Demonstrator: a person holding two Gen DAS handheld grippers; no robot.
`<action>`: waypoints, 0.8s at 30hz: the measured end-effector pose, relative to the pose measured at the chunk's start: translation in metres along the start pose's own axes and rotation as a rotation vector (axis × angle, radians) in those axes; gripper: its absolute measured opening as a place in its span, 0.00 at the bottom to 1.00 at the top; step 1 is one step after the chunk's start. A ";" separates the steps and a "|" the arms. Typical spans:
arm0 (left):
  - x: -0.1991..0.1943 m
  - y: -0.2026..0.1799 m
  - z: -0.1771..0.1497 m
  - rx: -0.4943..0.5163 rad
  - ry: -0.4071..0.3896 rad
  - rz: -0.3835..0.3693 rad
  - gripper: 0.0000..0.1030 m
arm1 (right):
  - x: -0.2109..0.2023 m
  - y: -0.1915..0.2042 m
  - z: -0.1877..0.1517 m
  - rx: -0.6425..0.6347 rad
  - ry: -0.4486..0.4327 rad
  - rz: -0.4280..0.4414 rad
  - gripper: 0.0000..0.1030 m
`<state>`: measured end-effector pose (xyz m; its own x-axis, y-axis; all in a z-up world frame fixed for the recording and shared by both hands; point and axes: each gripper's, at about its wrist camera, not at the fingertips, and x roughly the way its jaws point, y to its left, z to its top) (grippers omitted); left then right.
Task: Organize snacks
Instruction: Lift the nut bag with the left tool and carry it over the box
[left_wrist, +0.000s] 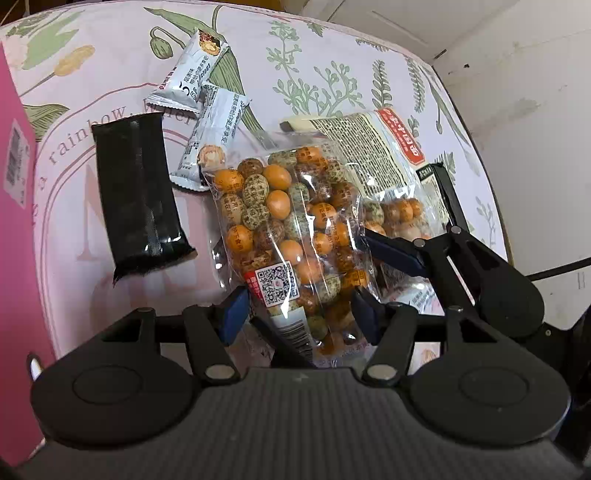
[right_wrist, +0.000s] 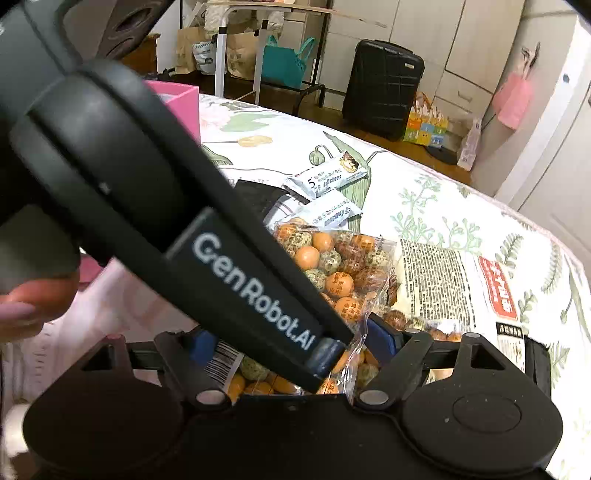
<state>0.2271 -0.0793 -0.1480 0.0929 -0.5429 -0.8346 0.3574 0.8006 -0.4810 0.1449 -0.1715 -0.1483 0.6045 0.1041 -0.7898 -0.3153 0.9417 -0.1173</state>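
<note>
Left gripper (left_wrist: 299, 314) pinching peanut bag (left_wrist: 291, 236) lower centre; right gripper (right_wrist: 291, 341) spread astride it. Other snacks unsorted; pink box (left_wrist: 16, 258) far left.

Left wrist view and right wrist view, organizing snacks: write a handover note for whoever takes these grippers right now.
Left gripper: jaws closed on the clear peanut bag.
Right gripper: jaws open, straddling that bag's near end.
On the floral cloth: second peanut bag, black packet, two white bars. Pink box at the cloth's edge.
Done: nothing visibly sorted.
Left: all five snacks.
</note>
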 end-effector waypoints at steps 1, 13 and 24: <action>-0.003 -0.001 -0.001 0.001 0.006 0.001 0.57 | -0.003 -0.001 0.001 0.006 0.001 0.005 0.81; -0.054 -0.012 -0.024 -0.041 0.015 -0.025 0.57 | -0.039 0.002 0.027 0.013 0.017 0.068 0.80; -0.129 -0.013 -0.054 -0.084 -0.114 -0.036 0.57 | -0.084 0.029 0.050 -0.157 -0.069 0.072 0.81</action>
<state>0.1599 -0.0059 -0.0484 0.1876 -0.5933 -0.7828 0.2836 0.7957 -0.5352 0.1212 -0.1375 -0.0551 0.6232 0.1962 -0.7570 -0.4668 0.8700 -0.1588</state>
